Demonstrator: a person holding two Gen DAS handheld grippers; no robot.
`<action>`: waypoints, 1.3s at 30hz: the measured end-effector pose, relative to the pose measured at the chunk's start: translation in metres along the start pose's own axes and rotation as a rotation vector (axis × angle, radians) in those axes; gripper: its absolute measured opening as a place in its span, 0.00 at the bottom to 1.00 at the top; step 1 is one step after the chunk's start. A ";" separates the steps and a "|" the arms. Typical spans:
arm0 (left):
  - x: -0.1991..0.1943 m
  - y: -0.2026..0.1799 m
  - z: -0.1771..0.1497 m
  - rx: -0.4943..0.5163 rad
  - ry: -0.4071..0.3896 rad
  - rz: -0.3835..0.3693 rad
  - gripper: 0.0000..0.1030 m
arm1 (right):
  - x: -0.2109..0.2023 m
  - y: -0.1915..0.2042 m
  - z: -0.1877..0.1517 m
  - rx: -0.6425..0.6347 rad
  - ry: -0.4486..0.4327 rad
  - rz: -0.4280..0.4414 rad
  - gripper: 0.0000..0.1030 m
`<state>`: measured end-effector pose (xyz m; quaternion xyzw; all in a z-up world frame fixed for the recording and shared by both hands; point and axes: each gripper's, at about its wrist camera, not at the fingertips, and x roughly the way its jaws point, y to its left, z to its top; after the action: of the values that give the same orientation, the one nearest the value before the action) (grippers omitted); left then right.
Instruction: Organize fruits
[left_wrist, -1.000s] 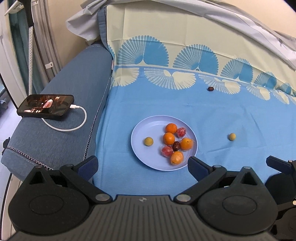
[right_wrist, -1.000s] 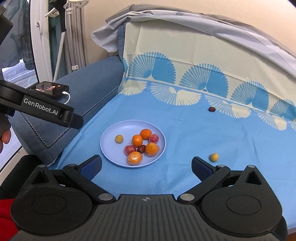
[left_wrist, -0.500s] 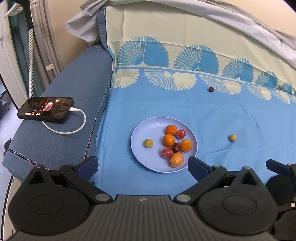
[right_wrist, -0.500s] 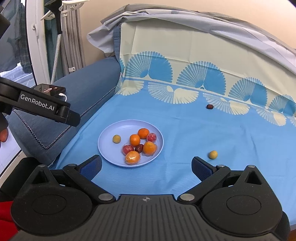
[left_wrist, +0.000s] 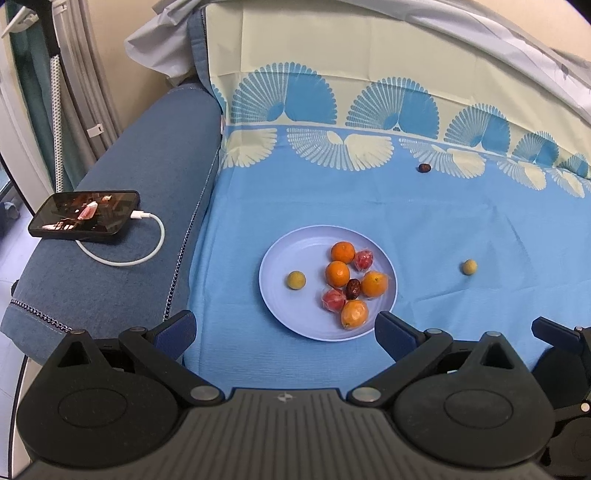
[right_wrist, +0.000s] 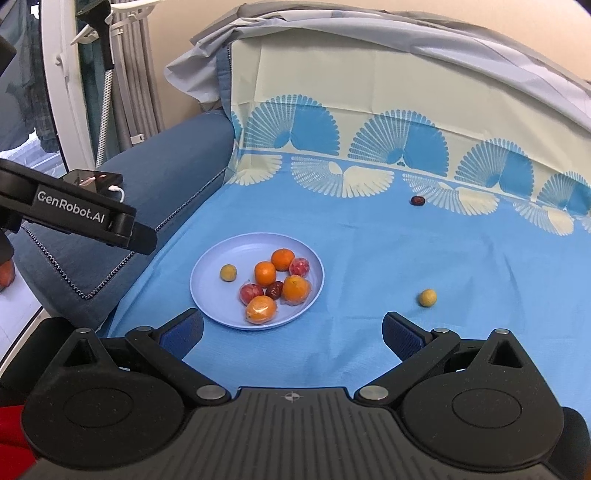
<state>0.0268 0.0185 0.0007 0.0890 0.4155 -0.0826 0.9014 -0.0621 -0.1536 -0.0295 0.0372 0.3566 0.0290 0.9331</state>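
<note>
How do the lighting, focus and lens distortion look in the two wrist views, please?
Left wrist view: soft, even light, faint shadows under the plate, strong fisheye bending with dark corners, and reflections on the phone screen. Right wrist view: the same curvature, fruit sharp on the blue cloth, the window at left brighter, and the left gripper and right gripper bodies looming large in the foreground.

1. Round lilac plastic plate (right_wrist: 207, 277): smooth, faintly glossy.
2. Blue fan-printed cloth sheet (right_wrist: 369, 240): matt, finely woven.
3. Blue denim-like sofa arm (left_wrist: 147, 166): coarse cloth.
4. Black phone (left_wrist: 85, 214): glossy screen.
</note>
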 end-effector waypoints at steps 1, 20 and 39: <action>0.002 -0.001 0.000 0.002 0.003 0.000 1.00 | 0.002 -0.001 0.000 0.005 0.002 -0.001 0.99; 0.056 -0.034 0.026 0.052 0.083 -0.022 1.00 | 0.052 -0.061 -0.011 0.156 0.075 -0.097 0.99; 0.285 -0.179 0.173 0.265 0.059 -0.240 1.00 | 0.218 -0.192 -0.026 0.000 0.060 -0.350 0.99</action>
<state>0.2966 -0.2162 -0.1223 0.1592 0.4350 -0.2411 0.8528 0.0884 -0.3255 -0.2109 -0.0263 0.3851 -0.1329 0.9129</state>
